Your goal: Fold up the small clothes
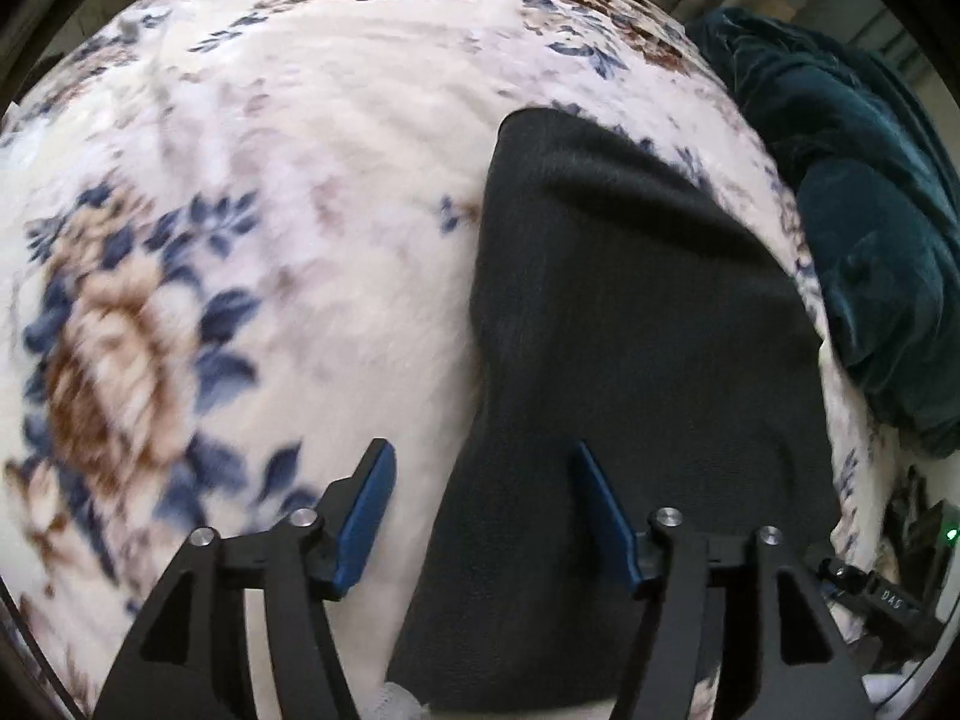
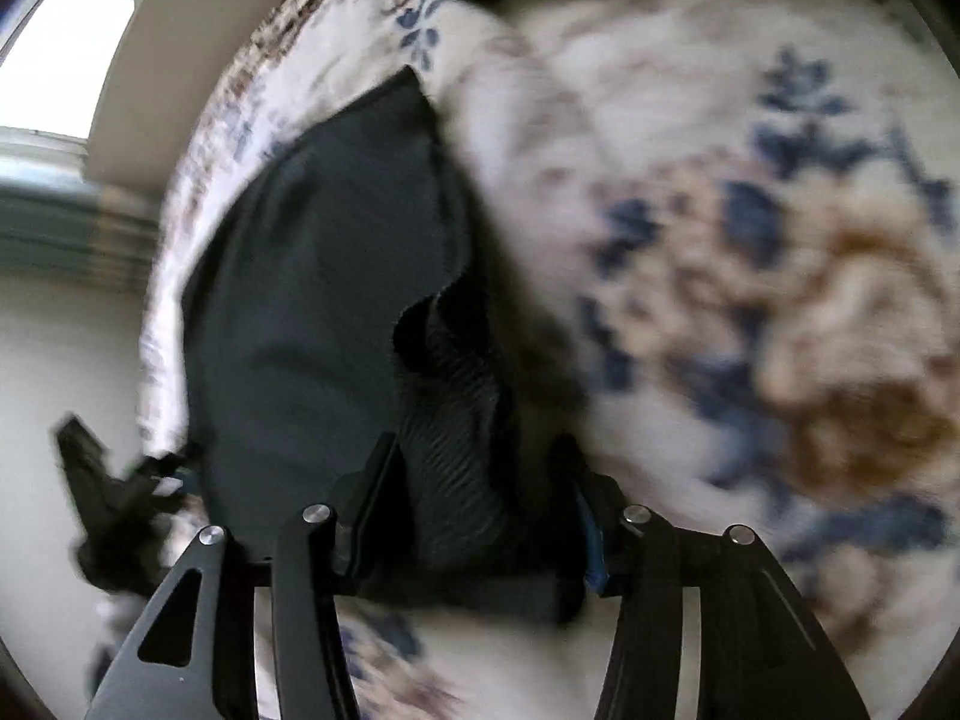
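Through my left wrist camera, my left gripper (image 1: 483, 474) stands spread at the bottom of the frame, pinching nothing. The edge of the dark garment (image 1: 630, 330) runs between its blue pads (image 1: 369, 510), and the cloth fills the centre right, lying on the floral blanket (image 1: 270, 180). A teal fabric heap (image 1: 870, 240) sits at the right edge.

Through my right wrist camera, blurred, my right gripper (image 2: 474, 456) is parted at bottom centre, with a ribbed fold of the garment (image 2: 312, 300) between its fingers; they seem not to press it. The blanket (image 2: 720, 240) fills the right.
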Available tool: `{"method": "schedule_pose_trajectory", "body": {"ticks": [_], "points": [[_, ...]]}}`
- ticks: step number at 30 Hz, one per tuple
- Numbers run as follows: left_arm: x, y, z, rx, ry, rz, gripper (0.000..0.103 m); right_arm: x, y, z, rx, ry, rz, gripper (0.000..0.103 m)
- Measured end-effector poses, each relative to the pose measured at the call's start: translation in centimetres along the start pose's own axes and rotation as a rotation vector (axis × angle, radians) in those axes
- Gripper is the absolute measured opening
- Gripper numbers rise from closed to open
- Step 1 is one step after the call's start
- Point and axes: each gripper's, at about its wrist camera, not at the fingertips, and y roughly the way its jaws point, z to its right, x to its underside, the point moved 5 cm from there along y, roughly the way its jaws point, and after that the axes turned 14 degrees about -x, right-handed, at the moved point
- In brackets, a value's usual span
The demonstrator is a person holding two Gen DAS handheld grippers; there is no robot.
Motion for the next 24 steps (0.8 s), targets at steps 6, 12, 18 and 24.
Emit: {"method": "schedule_pose_trajectory", "body": {"ticks": [6,12,18,24], "points": [[2.5,-2.7,0.8,-0.122,0.037,0.042,0.085,1.1,-1.0,0.0,0.157,-0.097,-0.018,0.056],[5.3,-9.5,2.9,-0.225,0.098,0.137,0.103,0.9,-4.8,-5.9,0.405,-0.279,0.071,0.103],[7.9,-18.6,4.0,-0.241,0.093,0.203,0.103,4.2,-12.1,-12.2,0.511,-0.399,0.156,0.103],[9.9,-29.1,4.2,-0.246,0.067,0.282,0.103,8.5,-20.8,-18.3,0.494,-0.441,0.235,0.103]]}}
